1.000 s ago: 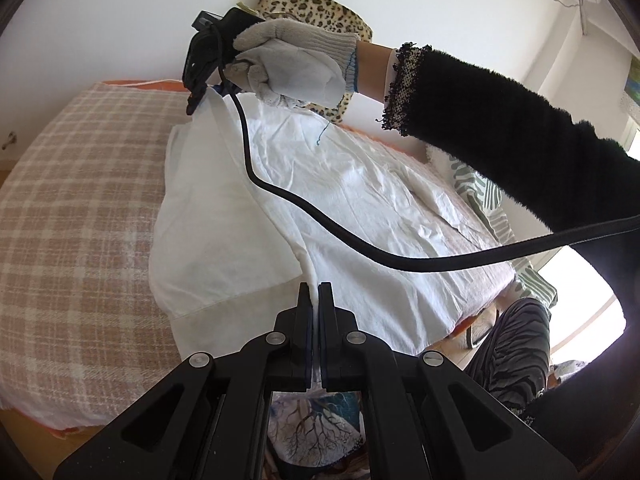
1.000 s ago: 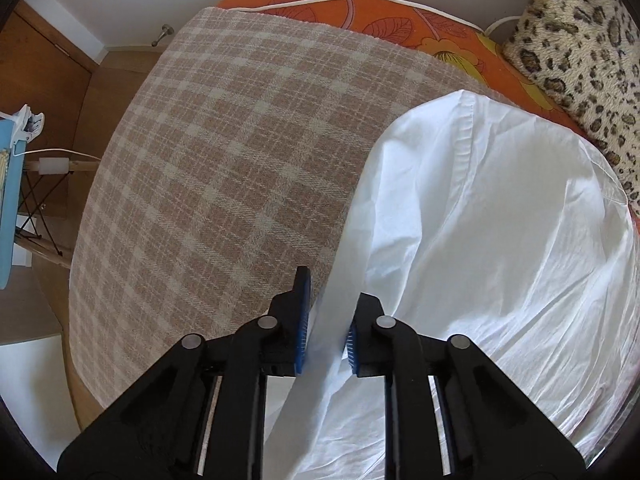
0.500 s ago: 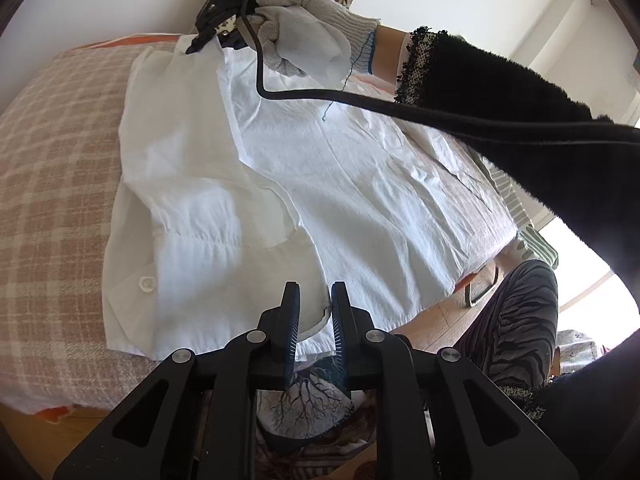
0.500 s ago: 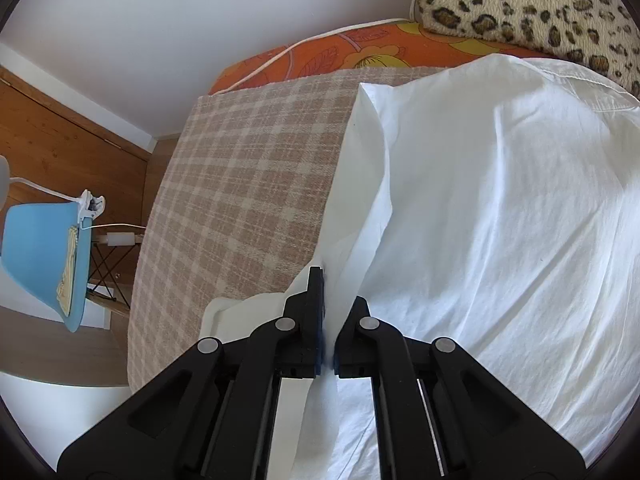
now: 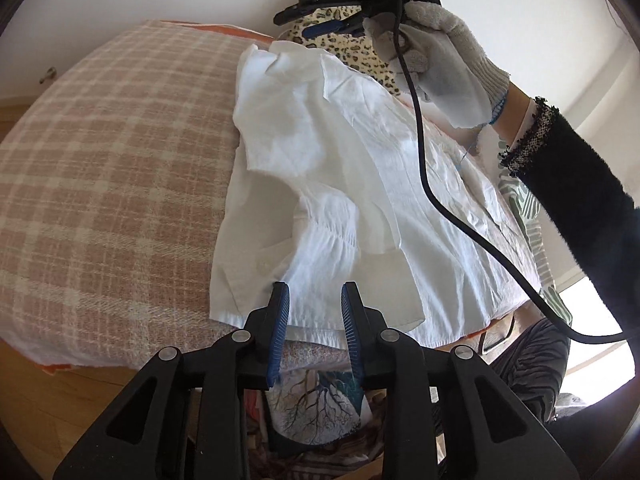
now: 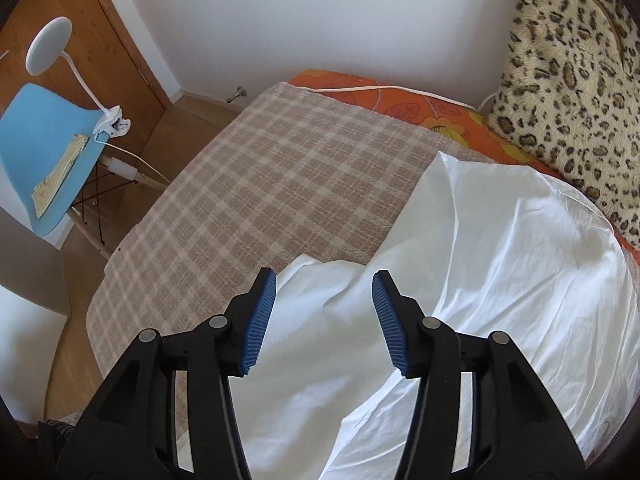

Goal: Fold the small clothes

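A white shirt [image 5: 360, 184] lies on the plaid bedcover [image 5: 112, 168], its left side folded inward with a sleeve on top. My left gripper [image 5: 313, 300] is open and empty just above the shirt's near hem. My right gripper [image 6: 324, 292] is open and empty over the shirt [image 6: 500, 300] near its folded far edge. In the left wrist view the right gripper [image 5: 320, 24] shows at the far end of the shirt, held in a gloved hand [image 5: 440, 56], its jaws apart.
A leopard-print cushion [image 6: 572, 92] stands against the wall behind the shirt. An orange sheet [image 6: 400, 100] shows under the plaid cover. A blue chair [image 6: 44, 148] with a clip lamp [image 6: 48, 44] stands left of the bed. A black cable [image 5: 460, 216] hangs across the shirt.
Both grippers have opened and let go of the shirt. The shirt's left side now lies folded over onto the body. The right gripper has lifted off the cloth.
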The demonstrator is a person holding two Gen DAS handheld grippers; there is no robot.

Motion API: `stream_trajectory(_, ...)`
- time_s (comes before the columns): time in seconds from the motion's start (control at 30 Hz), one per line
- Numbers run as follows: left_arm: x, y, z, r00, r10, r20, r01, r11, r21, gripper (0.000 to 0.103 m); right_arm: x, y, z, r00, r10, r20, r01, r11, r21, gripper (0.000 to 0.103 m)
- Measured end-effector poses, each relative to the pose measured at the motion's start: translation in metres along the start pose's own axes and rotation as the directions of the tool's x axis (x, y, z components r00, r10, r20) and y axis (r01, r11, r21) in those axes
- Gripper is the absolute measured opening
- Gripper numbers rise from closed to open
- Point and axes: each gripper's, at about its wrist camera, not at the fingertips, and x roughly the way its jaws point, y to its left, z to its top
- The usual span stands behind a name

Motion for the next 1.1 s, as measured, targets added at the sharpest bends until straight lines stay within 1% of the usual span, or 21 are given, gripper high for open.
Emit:
stream_trajectory(0.03, -0.002, -0.004, 0.001, 1.000, 0.024, 0.015, -0.025, 0.999, 0.025, 0.032, 0.010, 0.011, -0.002, 1.000, -0.006, -0.022, 0.006, 1.000, -0.002, 0.057)
stream_trajectory(0.07, -0.004, -0.007, 0.001, 0.999, 0.037, 0.027, -0.038, 0.998, 0.047, 0.034, 0.019, 0.016, 0.000, 0.999, 0.000, -0.044, 0.000, 1.000, 0.009, 0.057)
stream_trajectory(0.13, -0.006, -0.006, 0.001, 0.998, 0.048, 0.035, -0.050, 0.997, 0.060, 0.036, 0.035, 0.026, 0.000, 0.997, 0.011, -0.072, -0.011, 1.000, 0.008, 0.057)
stream_trajectory(0.23, -0.013, -0.001, 0.003, 0.994, 0.095, 0.056, -0.098, 0.994, 0.042, 0.036, 0.059, 0.037, 0.000, 0.990, -0.081, -0.117, 0.076, 0.996, -0.053, 0.057)
stream_trajectory(0.27, -0.015, 0.000, 0.004, 0.993, 0.094, 0.064, -0.097, 0.994, 0.041, 0.036, 0.065, 0.037, -0.002, 0.987, -0.103, -0.127, 0.095, 0.993, -0.063, 0.057)
stream_trajectory(0.33, -0.013, 0.002, 0.006, 0.994, 0.092, 0.065, -0.094, 0.995, 0.039, 0.048, 0.071, 0.032, -0.003, 0.984, -0.120, -0.134, 0.113, 0.992, -0.055, 0.057)
stream_trajectory(0.4, -0.006, 0.002, 0.011, 0.989, 0.133, 0.059, -0.135, 0.990, 0.039, 0.049, 0.072, 0.025, -0.003, 0.986, -0.103, -0.134, 0.100, 0.995, -0.032, 0.057)
stream_trajectory(0.47, -0.004, 0.000, 0.013, 0.992, 0.110, 0.058, -0.113, 0.992, 0.054, 0.049, 0.070, 0.021, -0.004, 0.985, -0.109, -0.130, 0.107, 0.994, -0.028, 0.057)
stream_trajectory(0.53, 0.002, -0.002, 0.014, 0.996, 0.092, 0.020, -0.094, 0.993, 0.073, 0.048, 0.065, 0.021, -0.005, 0.986, -0.116, -0.122, 0.113, 0.993, -0.028, 0.057)
stream_trajectory(0.6, 0.011, -0.004, 0.012, 0.998, 0.053, -0.019, -0.052, 0.996, 0.071, 0.046, 0.048, 0.019, -0.008, 0.991, -0.097, -0.093, 0.098, 0.995, 0.000, 0.057)
stream_trajectory(0.63, 0.016, -0.003, 0.011, 0.999, 0.029, -0.038, -0.027, 0.998, 0.062, 0.034, 0.036, 0.018, -0.011, 0.994, -0.076, -0.074, 0.078, 0.997, 0.023, 0.057)
stream_trajectory(0.67, 0.020, -0.002, 0.011, 0.998, 0.014, -0.057, -0.011, 0.999, 0.046, 0.026, 0.022, 0.016, -0.018, 0.997, -0.047, -0.055, 0.050, 0.998, 0.047, 0.057)
stream_trajectory(0.7, 0.022, 0.002, 0.011, 0.998, -0.001, -0.068, 0.002, 1.000, 0.021, 0.013, 0.009, 0.015, -0.026, 0.999, -0.023, -0.039, 0.025, 0.997, 0.068, 0.057)
stream_trajectory(0.73, 0.022, 0.006, 0.011, 0.998, -0.027, -0.065, 0.026, 1.000, -0.010, 0.006, -0.005, 0.014, -0.036, 1.000, -0.007, -0.024, 0.009, 0.996, 0.087, 0.057)
stream_trajectory(0.83, 0.013, 0.019, 0.013, 0.994, -0.101, -0.039, 0.097, 0.991, -0.095, 0.004, -0.044, 0.006, -0.078, 0.999, 0.045, -0.001, -0.044, 0.989, 0.144, 0.057)
stream_trajectory(0.93, -0.002, 0.024, 0.017, 0.989, -0.149, 0.008, 0.148, 0.979, -0.140, 0.004, -0.066, -0.006, -0.129, 0.996, 0.089, -0.022, -0.083, 0.978, 0.191, 0.057)
stream_trajectory(0.97, -0.006, 0.025, 0.018, 0.987, -0.158, 0.023, 0.160, 0.976, -0.149, 0.004, -0.067, -0.009, -0.147, 0.994, 0.101, -0.041, -0.091, 0.974, 0.208, 0.057)
stream_trajectory(1.03, -0.014, 0.024, 0.019, 0.987, -0.155, 0.047, 0.160, 0.976, -0.151, 0.004, -0.063, -0.011, -0.180, 0.988, 0.131, -0.087, -0.107, 0.964, 0.242, 0.057)
stream_trajectory(1.1, -0.015, 0.025, 0.019, 0.986, -0.156, 0.052, 0.163, 0.973, -0.163, 0.003, -0.056, -0.011, -0.207, 0.978, 0.174, -0.118, -0.135, 0.950, 0.280, 0.057)
